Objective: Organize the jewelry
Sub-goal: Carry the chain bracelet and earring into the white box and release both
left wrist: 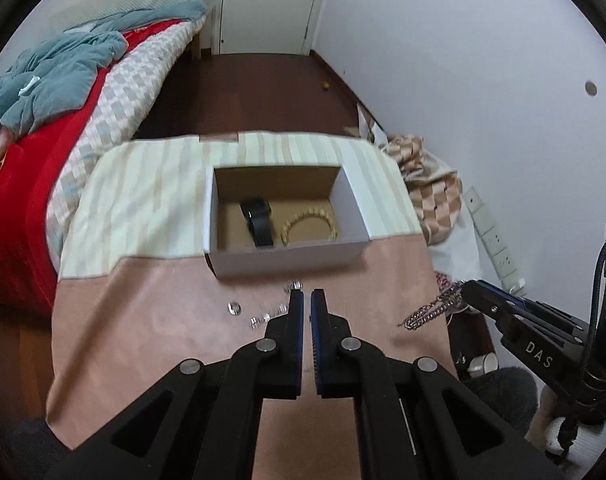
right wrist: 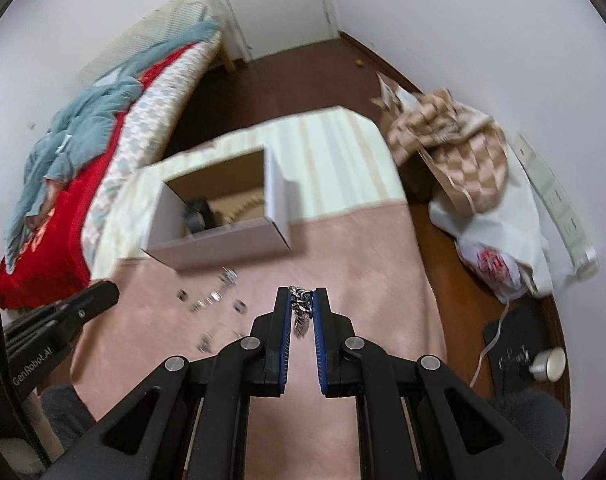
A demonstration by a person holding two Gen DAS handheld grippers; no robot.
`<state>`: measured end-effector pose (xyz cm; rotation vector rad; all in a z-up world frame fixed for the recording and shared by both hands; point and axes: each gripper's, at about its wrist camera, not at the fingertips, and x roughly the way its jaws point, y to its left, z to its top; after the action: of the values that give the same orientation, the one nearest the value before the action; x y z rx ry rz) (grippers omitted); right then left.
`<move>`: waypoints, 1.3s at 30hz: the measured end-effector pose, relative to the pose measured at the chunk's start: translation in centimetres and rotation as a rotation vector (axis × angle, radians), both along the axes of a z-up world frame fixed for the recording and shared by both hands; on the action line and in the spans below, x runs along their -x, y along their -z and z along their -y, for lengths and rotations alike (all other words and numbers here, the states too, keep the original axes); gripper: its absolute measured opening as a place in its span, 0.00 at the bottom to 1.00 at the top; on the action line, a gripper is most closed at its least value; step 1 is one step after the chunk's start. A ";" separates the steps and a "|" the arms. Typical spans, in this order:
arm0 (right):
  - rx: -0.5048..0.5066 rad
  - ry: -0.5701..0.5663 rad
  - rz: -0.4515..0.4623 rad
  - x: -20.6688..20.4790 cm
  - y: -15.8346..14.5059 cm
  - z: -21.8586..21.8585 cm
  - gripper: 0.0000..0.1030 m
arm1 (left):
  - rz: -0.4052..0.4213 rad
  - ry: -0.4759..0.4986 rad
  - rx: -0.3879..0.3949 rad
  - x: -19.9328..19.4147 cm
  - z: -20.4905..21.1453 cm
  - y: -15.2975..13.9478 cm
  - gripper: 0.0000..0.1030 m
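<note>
An open cardboard box [left wrist: 287,258] stands on the cloth-covered table [left wrist: 143,320]. Inside lie a black watch [left wrist: 257,220] and a beaded bracelet [left wrist: 309,224]. Several small silver pieces [left wrist: 263,318] lie on the pink cloth in front of the box. My left gripper [left wrist: 307,300] is shut and empty just in front of the box. My right gripper [right wrist: 302,300] is shut on a silver chain [right wrist: 301,312], held above the table to the right. The chain also shows in the left wrist view [left wrist: 431,312], hanging from the right gripper [left wrist: 467,290]. The box [right wrist: 223,240] looks blurred in the right wrist view.
A bed [left wrist: 63,120] with red and teal bedding lies left of the table. A checkered cloth [right wrist: 451,136] and a white bag [right wrist: 499,248] sit on the floor at right, with a power strip [left wrist: 491,236] along the wall. A white door [left wrist: 271,4] is at the back.
</note>
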<state>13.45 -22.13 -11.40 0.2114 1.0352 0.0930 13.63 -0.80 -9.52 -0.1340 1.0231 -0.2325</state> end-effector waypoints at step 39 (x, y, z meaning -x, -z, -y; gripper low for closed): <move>-0.062 0.112 -0.212 4.5 11.1 4.3 0.11 | -0.168 0.180 -0.173 3.5 9.7 13.7 0.07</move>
<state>8.93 -26.40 -22.50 0.3405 1.2302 0.0014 10.17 -10.52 -23.26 0.0974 1.2193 -0.2991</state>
